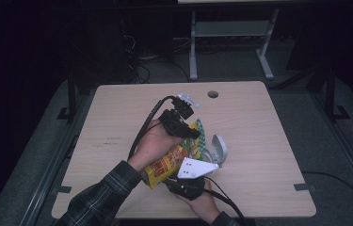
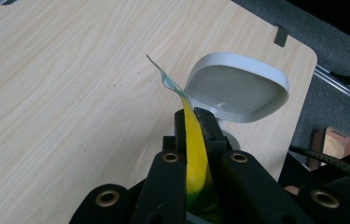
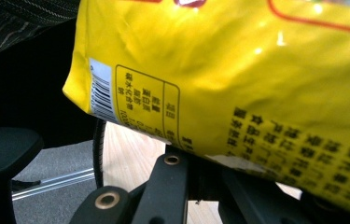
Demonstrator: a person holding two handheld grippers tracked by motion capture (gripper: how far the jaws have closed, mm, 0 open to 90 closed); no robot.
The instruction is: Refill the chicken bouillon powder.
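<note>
Yellow snack bag [image 1: 169, 162] held over counter [image 1: 117, 117]: L tool [image 1: 189, 131] pinches its top at 1 o'clock; R tool [image 1: 188, 184] grip unclear, at 5 o'clock.

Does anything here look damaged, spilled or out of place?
Nothing spilled or torn. The yellow snack bag is held off the table, tilted; the left claw pinches its flattened top edge beside an open grey lid.

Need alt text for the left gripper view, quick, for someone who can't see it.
The left gripper is shut on the edge of a yellow snack bag, held above a light wooden table. Just beyond the jaws sits a white container with its lid flipped open.
</note>
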